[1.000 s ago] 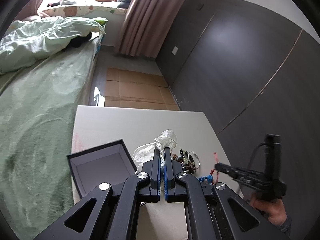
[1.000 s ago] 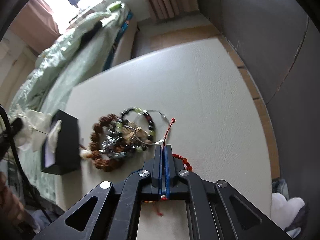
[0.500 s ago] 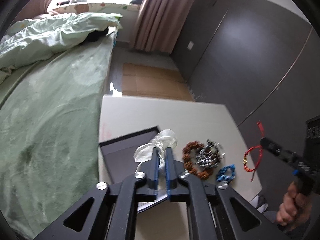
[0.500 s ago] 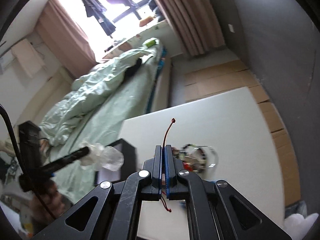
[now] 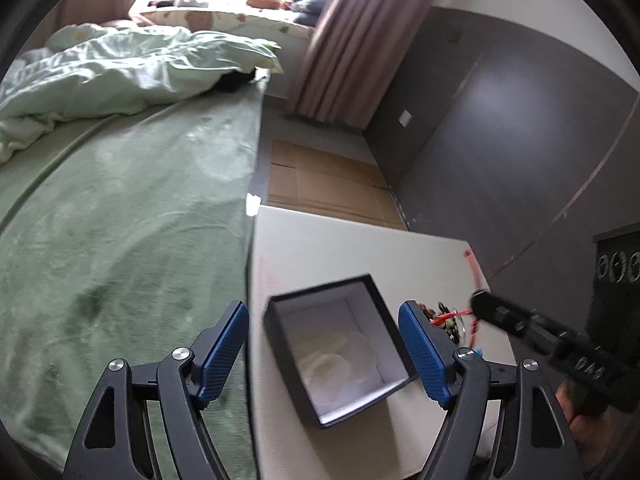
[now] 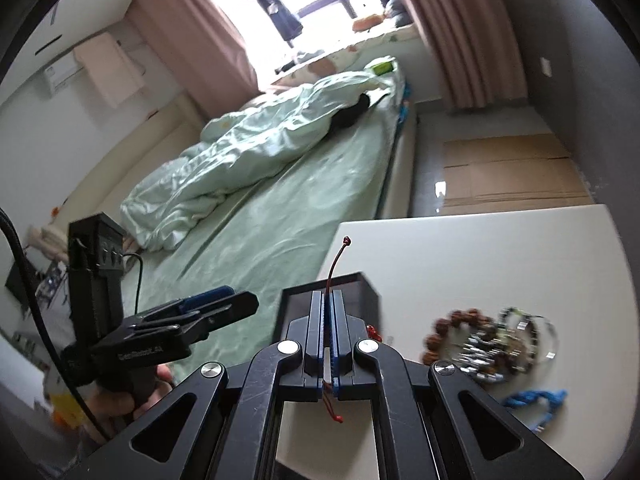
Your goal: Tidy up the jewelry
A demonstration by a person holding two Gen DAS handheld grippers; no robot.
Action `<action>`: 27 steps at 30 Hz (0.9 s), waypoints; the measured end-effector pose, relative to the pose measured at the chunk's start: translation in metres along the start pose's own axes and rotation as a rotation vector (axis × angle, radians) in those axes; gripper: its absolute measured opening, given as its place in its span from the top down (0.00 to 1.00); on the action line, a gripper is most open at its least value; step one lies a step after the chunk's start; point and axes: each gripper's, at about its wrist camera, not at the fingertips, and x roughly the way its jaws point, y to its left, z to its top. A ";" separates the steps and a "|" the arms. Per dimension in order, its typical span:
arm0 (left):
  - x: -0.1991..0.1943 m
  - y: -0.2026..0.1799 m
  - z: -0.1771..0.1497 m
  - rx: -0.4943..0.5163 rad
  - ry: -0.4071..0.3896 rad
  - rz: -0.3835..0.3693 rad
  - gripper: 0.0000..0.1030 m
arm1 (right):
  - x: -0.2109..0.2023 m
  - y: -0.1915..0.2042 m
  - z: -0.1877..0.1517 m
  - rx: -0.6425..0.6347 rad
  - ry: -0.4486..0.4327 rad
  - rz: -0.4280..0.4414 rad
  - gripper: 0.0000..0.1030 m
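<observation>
An open black jewelry box (image 5: 338,350) with a white lining sits on the white table (image 5: 360,248); a clear plastic bag (image 5: 340,360) lies inside it. My left gripper (image 5: 324,344) is open, its blue pads either side of the box, above it. My right gripper (image 6: 328,312) is shut on a red cord bracelet (image 6: 334,264), held above the box's edge (image 6: 368,292); it also shows in the left wrist view (image 5: 452,314). A heap of beaded bracelets (image 6: 492,344) and a blue one (image 6: 536,398) lie on the table to the right.
A bed with a green sheet (image 5: 120,220) borders the table's left side. Cardboard (image 5: 328,176) covers the floor beyond the table. A dark wall (image 5: 520,140) stands to the right.
My left gripper has opened and let the plastic bag drop into the box. My right gripper has carried the red bracelet left, up over the box.
</observation>
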 end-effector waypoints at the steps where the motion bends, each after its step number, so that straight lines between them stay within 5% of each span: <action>1: -0.001 0.003 0.001 -0.006 -0.005 0.004 0.24 | 0.008 0.004 0.001 -0.009 0.013 0.005 0.97; 10: -0.011 0.033 0.005 -0.068 -0.047 0.060 0.24 | 0.051 0.016 -0.002 -0.043 0.100 0.024 0.95; 12: -0.011 0.034 0.005 -0.068 -0.055 0.076 0.24 | 0.055 0.018 -0.002 -0.041 0.118 0.049 0.70; 13: -0.010 0.034 0.005 -0.067 -0.058 0.083 0.24 | 0.056 0.019 -0.002 -0.040 0.116 0.046 0.47; 14: -0.010 0.033 0.006 -0.067 -0.059 0.092 0.24 | 0.052 0.019 -0.003 -0.044 0.096 0.040 0.40; 18: -0.011 0.024 0.007 -0.043 -0.061 0.115 0.13 | 0.026 0.011 -0.002 -0.026 0.000 -0.019 0.40; 22: -0.014 0.006 0.005 0.026 -0.103 0.157 0.03 | -0.014 -0.008 -0.008 0.017 -0.139 -0.149 0.38; 27: -0.010 -0.024 -0.001 0.112 -0.113 0.141 0.03 | -0.066 -0.021 -0.014 0.028 -0.316 -0.317 0.23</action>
